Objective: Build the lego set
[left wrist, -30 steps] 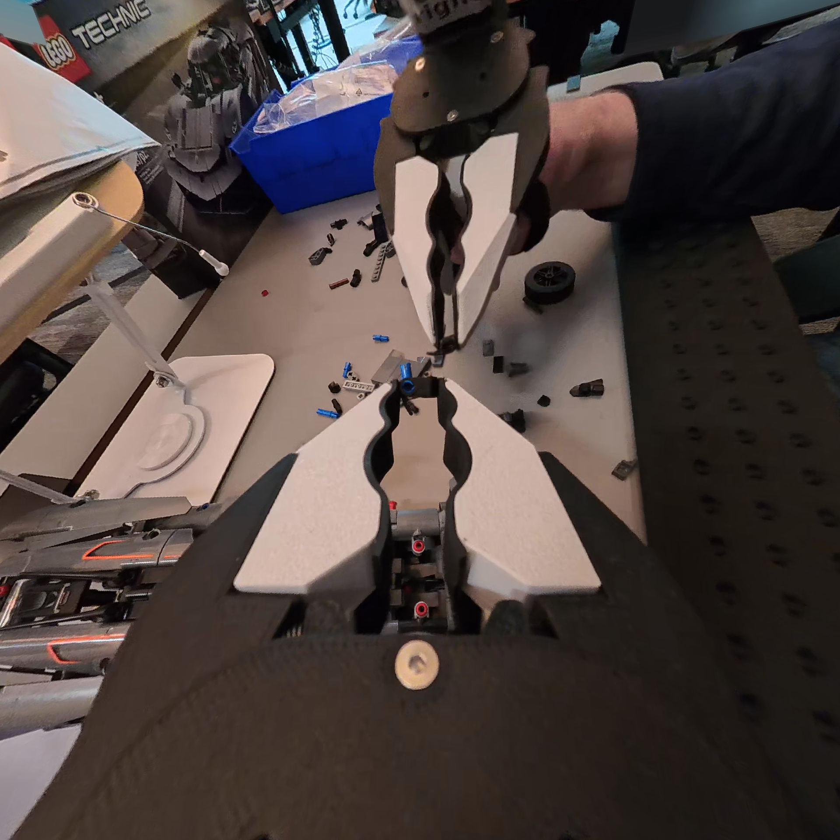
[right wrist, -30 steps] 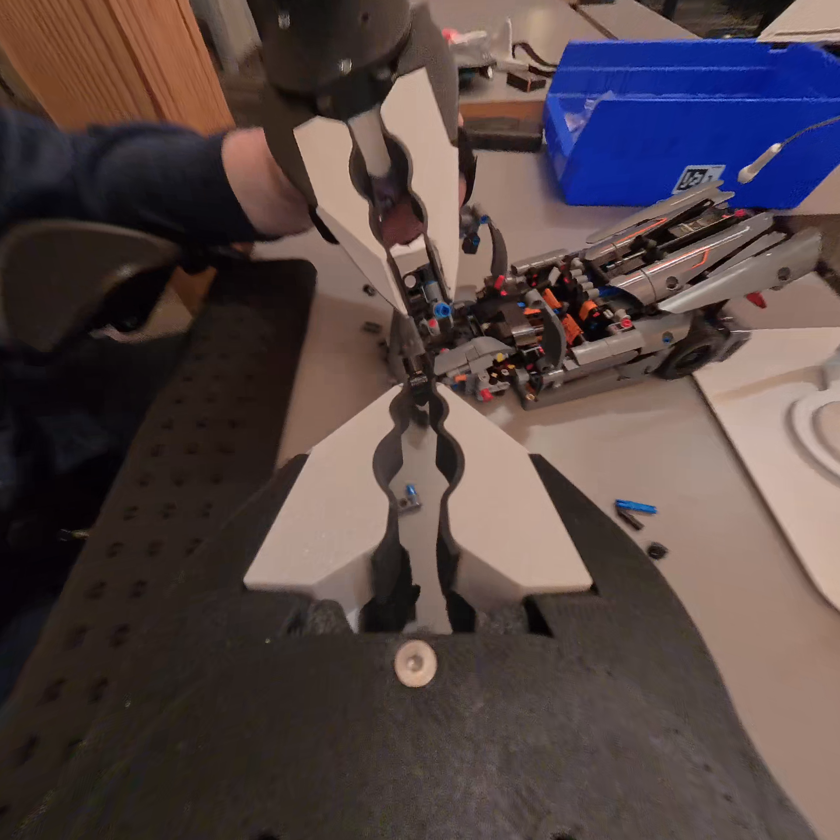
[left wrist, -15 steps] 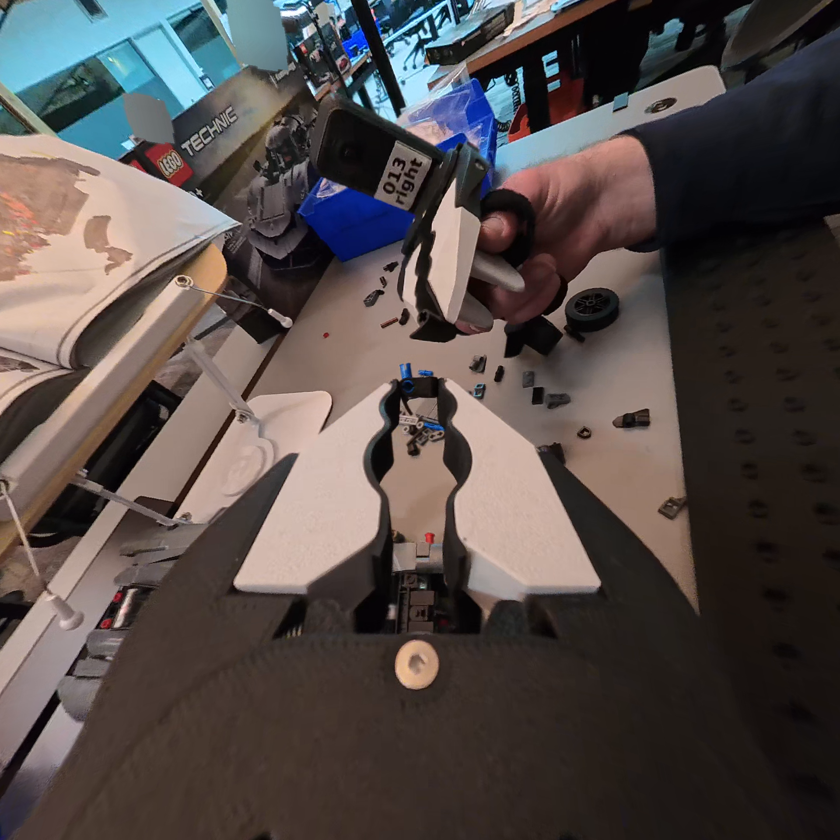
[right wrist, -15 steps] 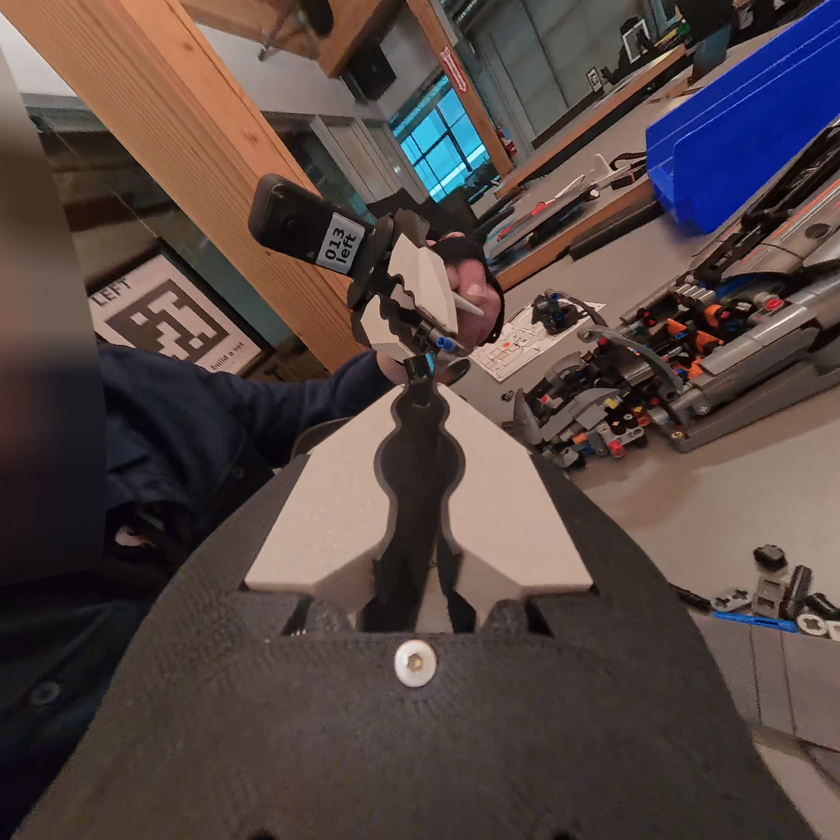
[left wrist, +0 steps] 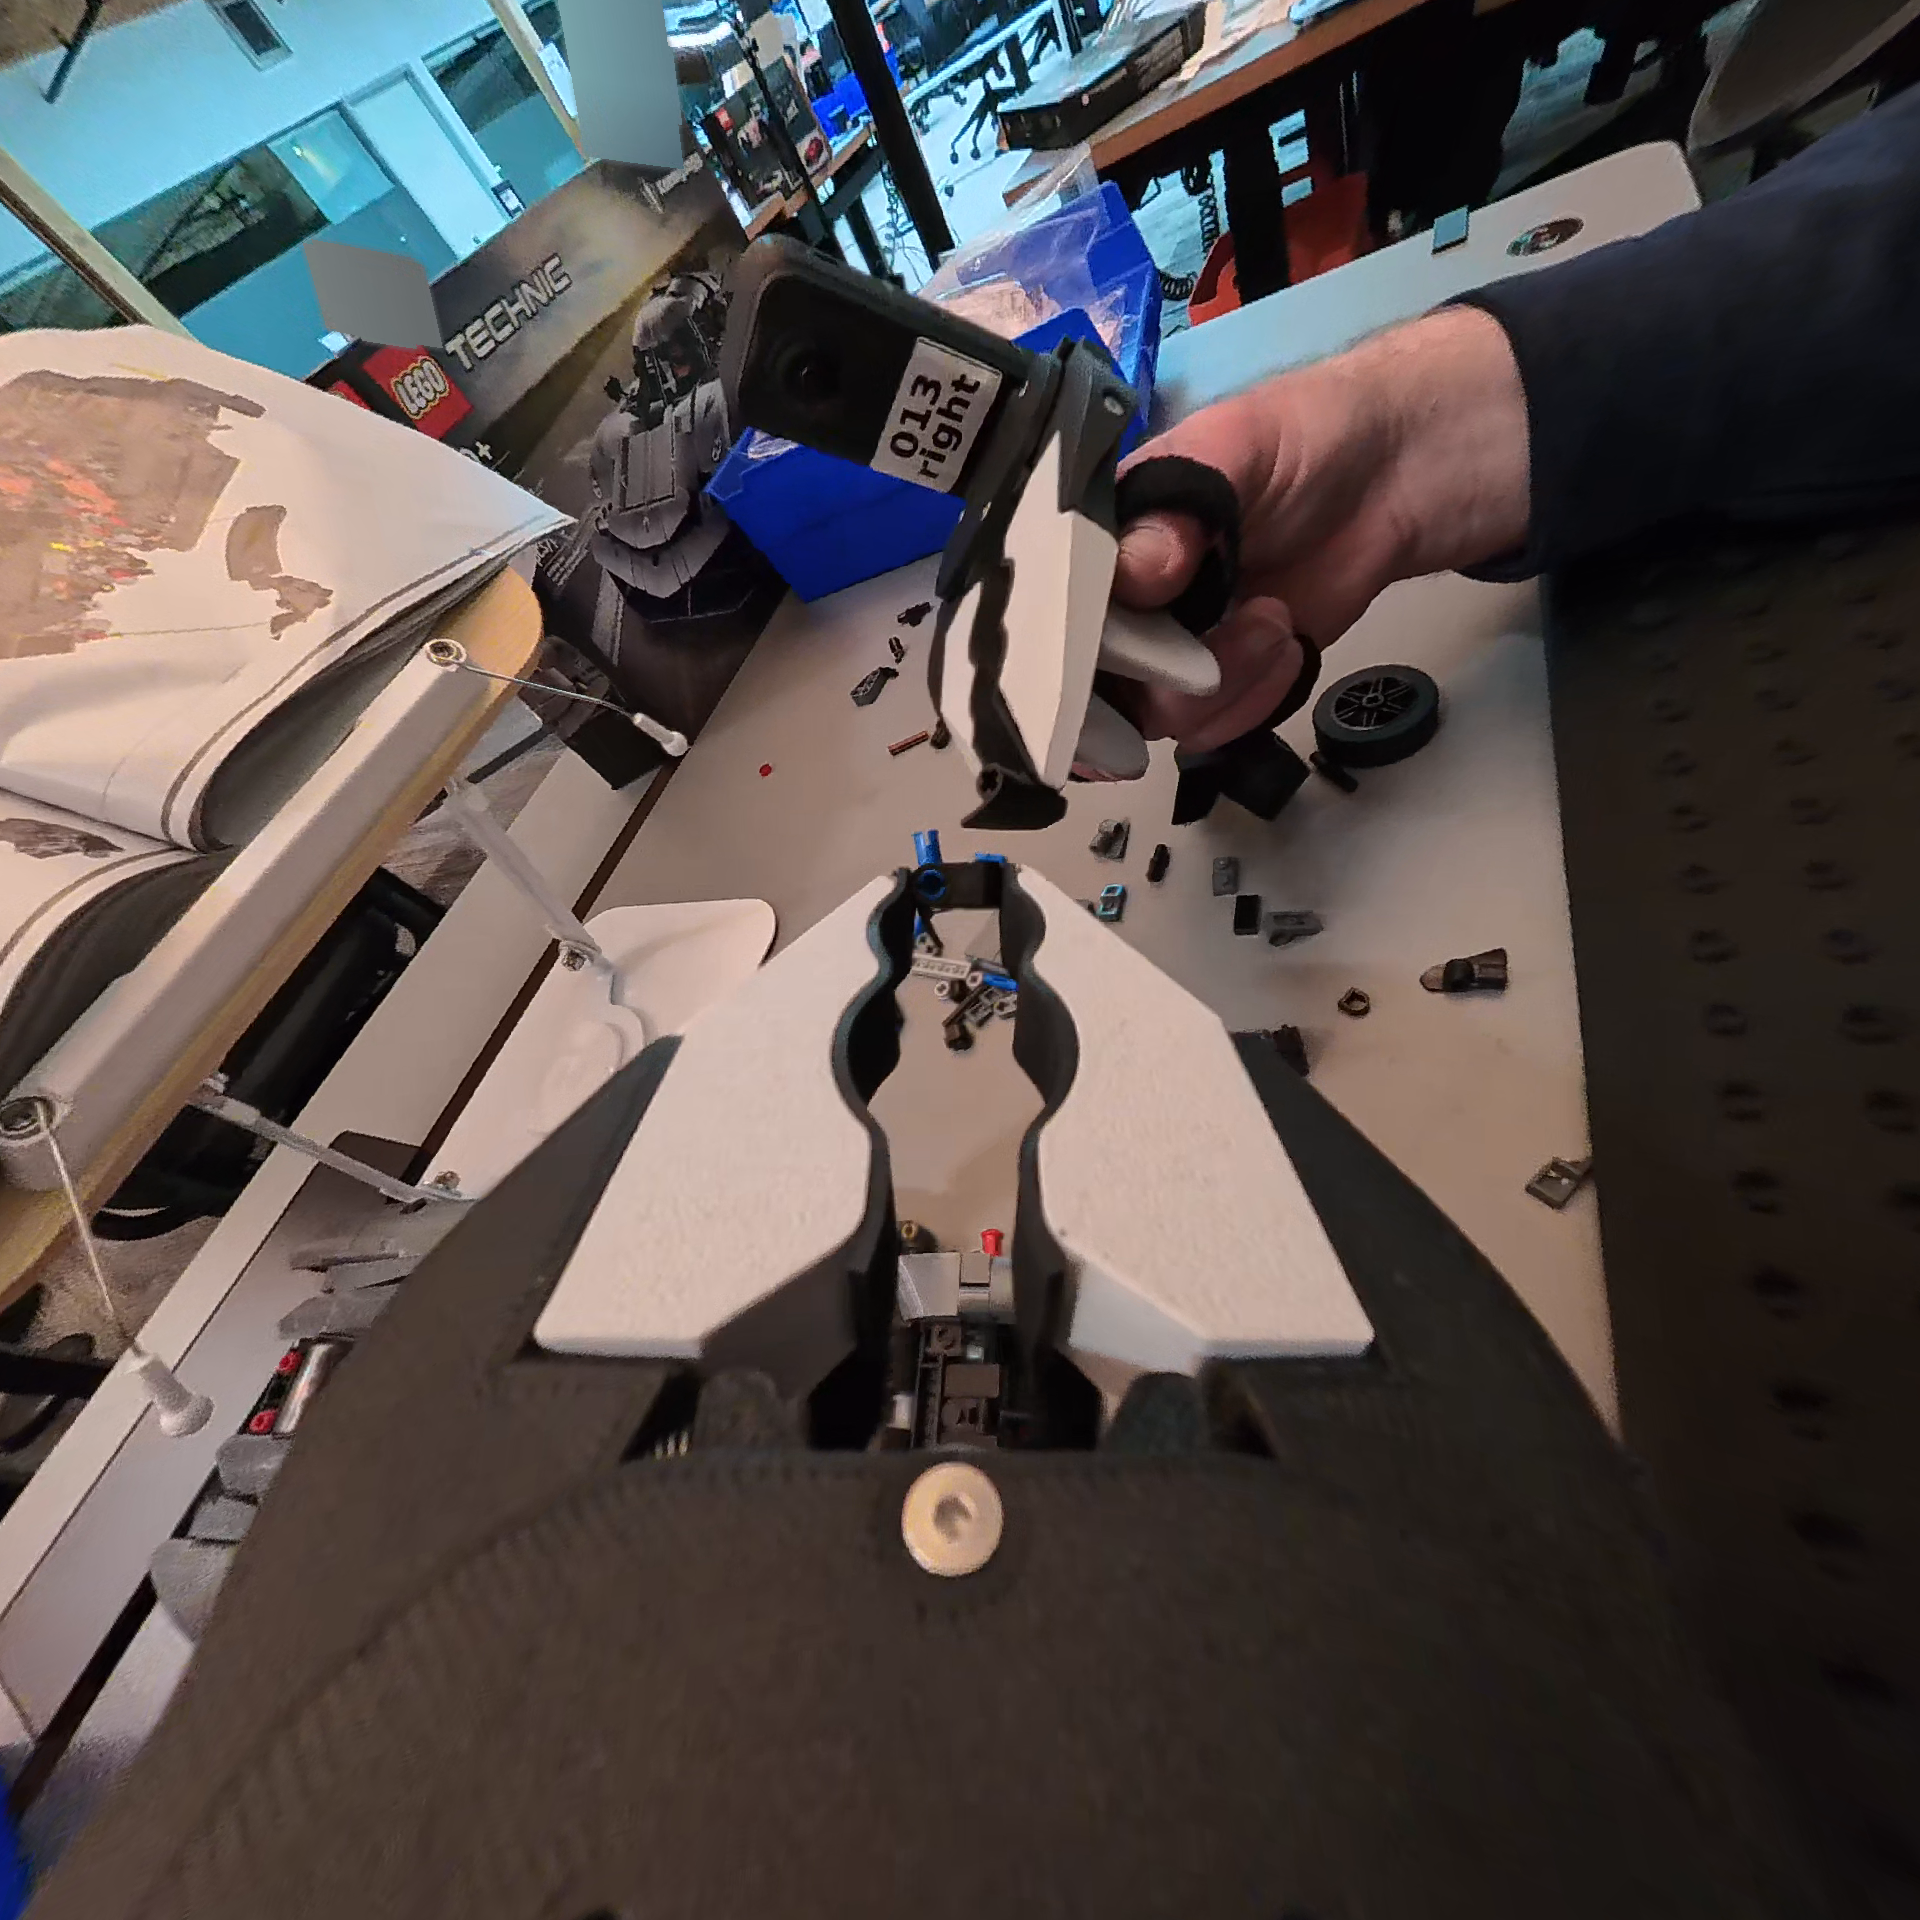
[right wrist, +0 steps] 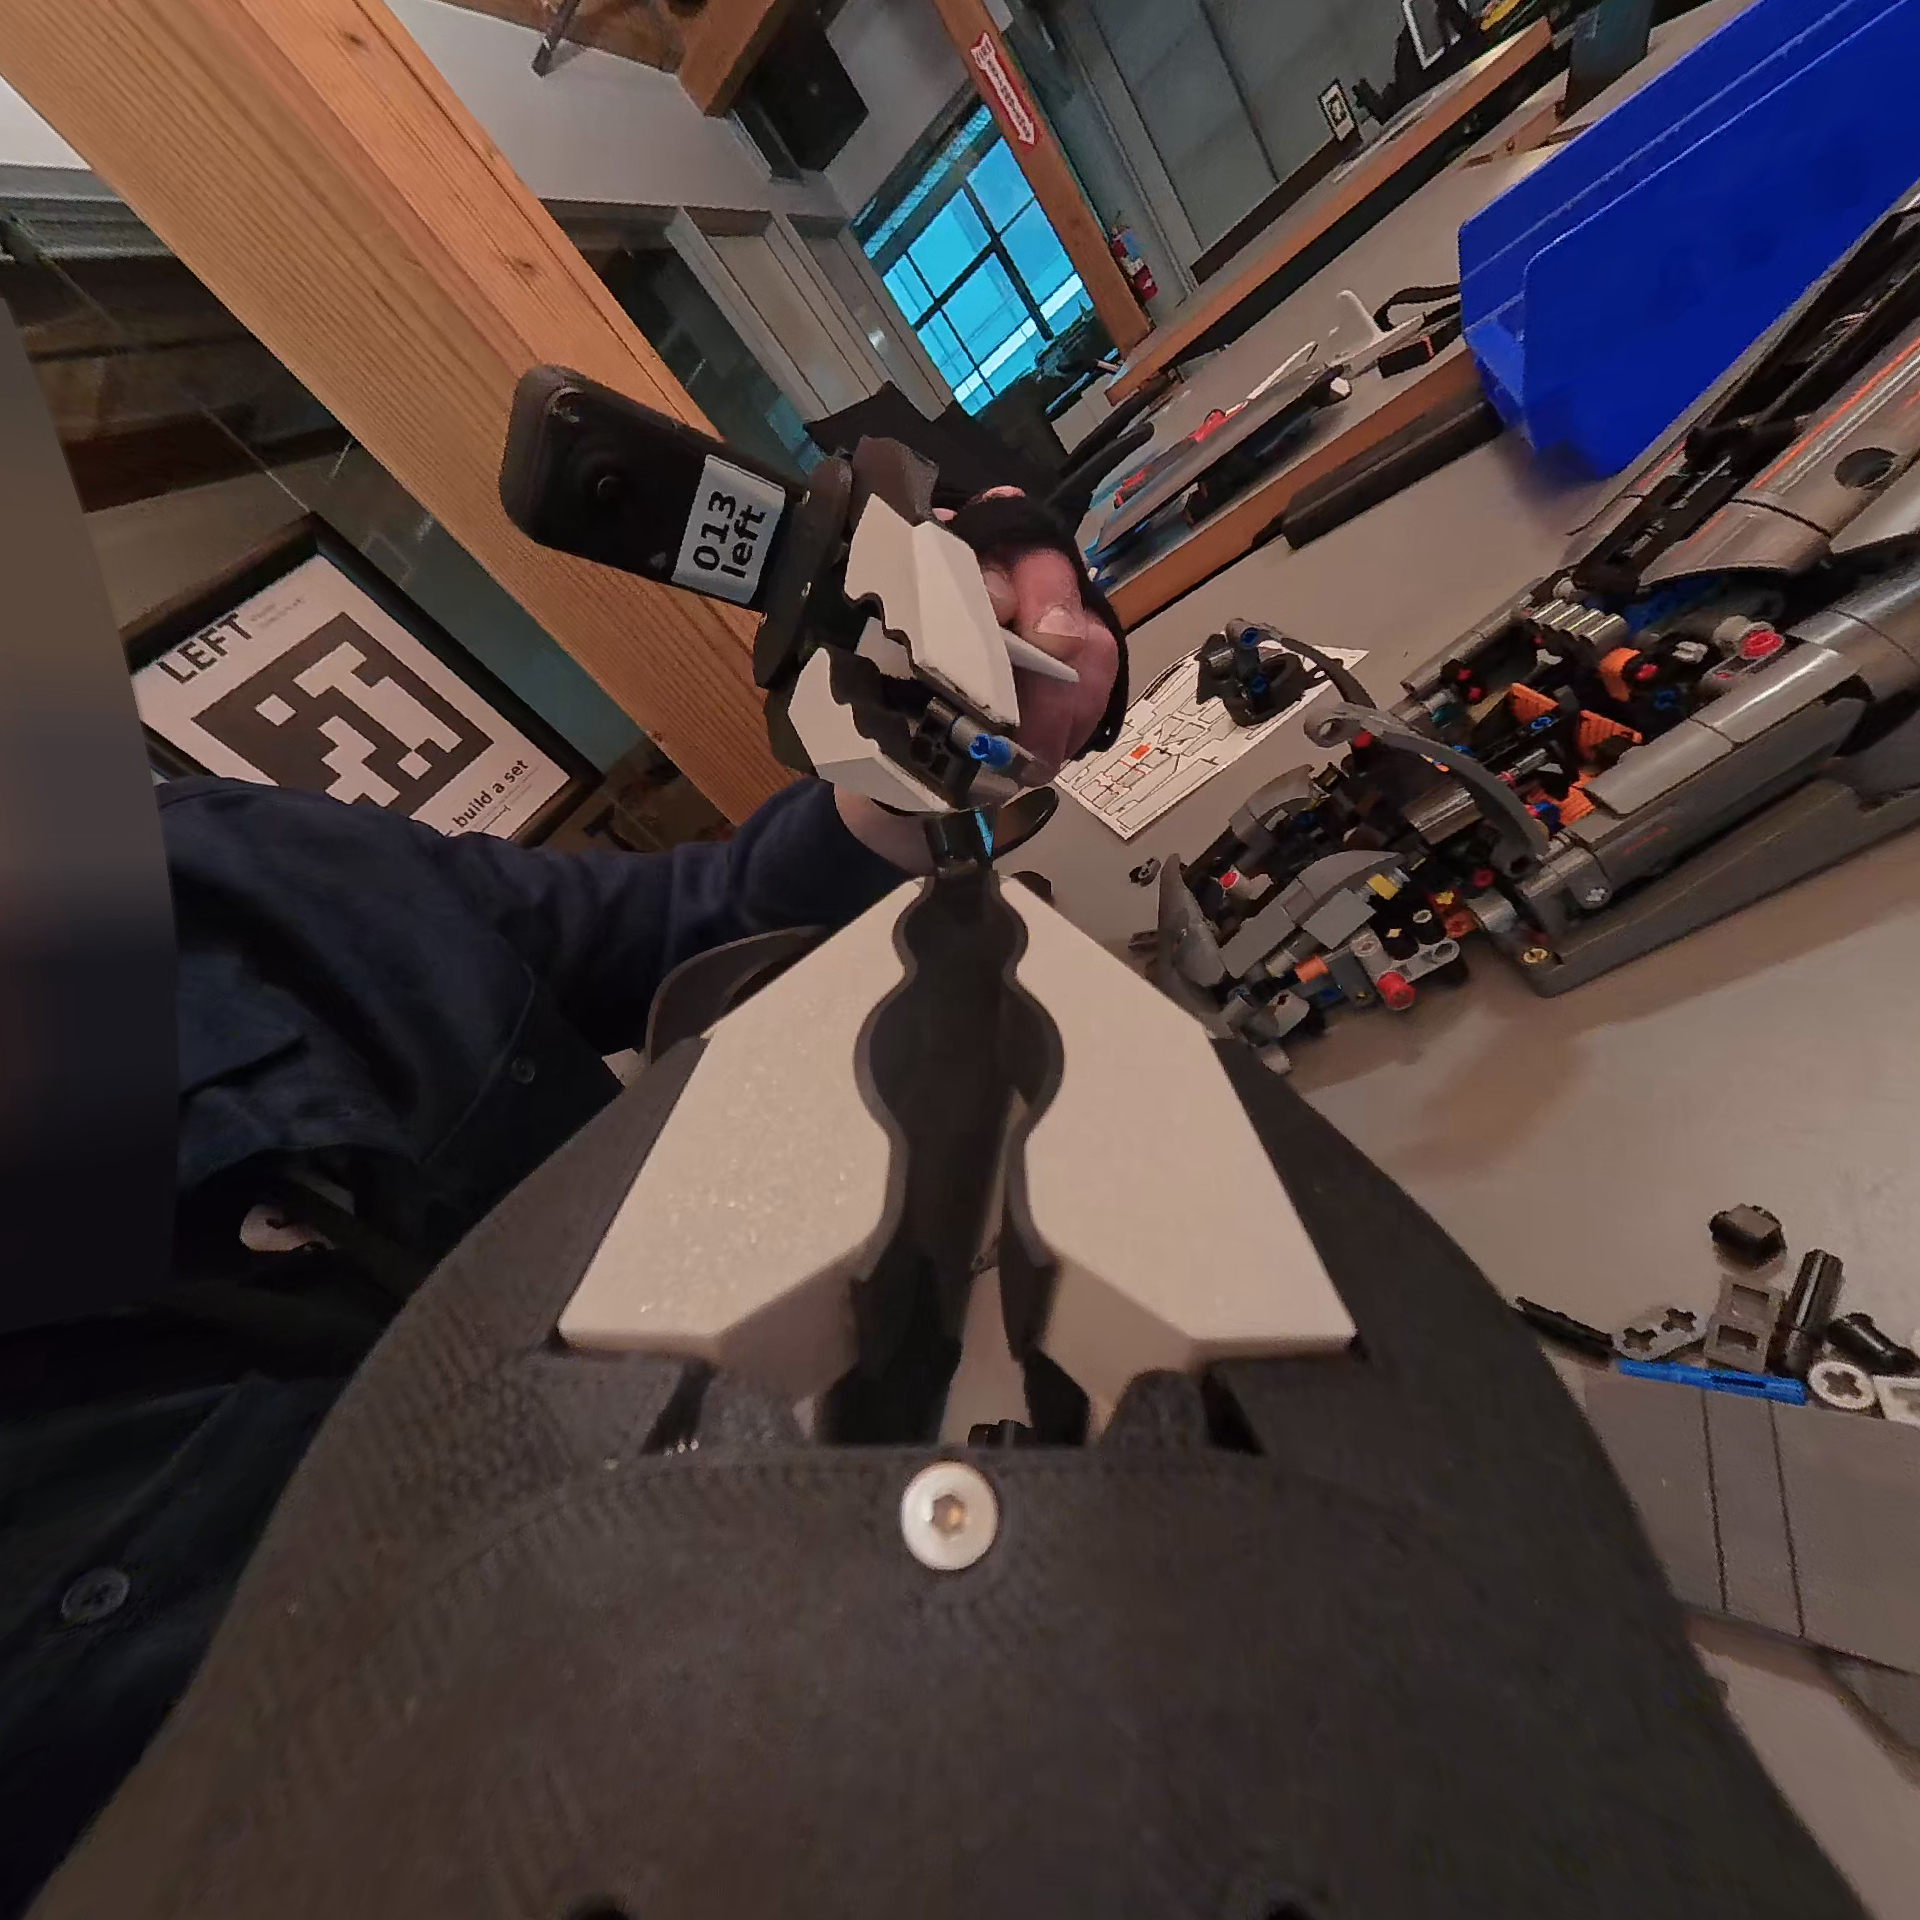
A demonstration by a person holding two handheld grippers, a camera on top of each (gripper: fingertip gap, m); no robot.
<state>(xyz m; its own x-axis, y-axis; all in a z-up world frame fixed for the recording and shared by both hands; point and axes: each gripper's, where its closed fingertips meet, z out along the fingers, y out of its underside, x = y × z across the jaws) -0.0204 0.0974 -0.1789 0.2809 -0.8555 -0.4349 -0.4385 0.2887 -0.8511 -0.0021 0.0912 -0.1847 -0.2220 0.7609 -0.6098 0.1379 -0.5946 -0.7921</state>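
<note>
My left gripper [left wrist: 958, 883] is shut on a small black piece with blue pins [left wrist: 940, 881] and holds it in the air above the table. It also shows in the right wrist view [right wrist: 935, 743], with the piece [right wrist: 951, 740] between its fingers. My right gripper [right wrist: 961, 878] is shut on a small black piece [right wrist: 954, 840]. In the left wrist view the right gripper [left wrist: 1010, 805] hangs tip-down just beyond my left tips, a little apart. The grey, part-built lego car [right wrist: 1558, 831] lies on the table to the right.
Loose small pieces [left wrist: 1247, 914] and a black wheel [left wrist: 1377, 712] are scattered on the grey table. A blue bin [left wrist: 831, 514], the set's box [left wrist: 499, 322], an open instruction book [left wrist: 156, 540] and a white stand base [left wrist: 675, 961] are to the left. A black perforated board [left wrist: 1745, 935] is to the right. The grippers are tip to tip, or close to it. The black wheel [left wrist: 1377, 712] is about 20 cm from my right fingertips.
Both grippers have risen from the table and the car, where their tips nearly met. The right gripper has turned sideways. Each still holds its piece.
</note>
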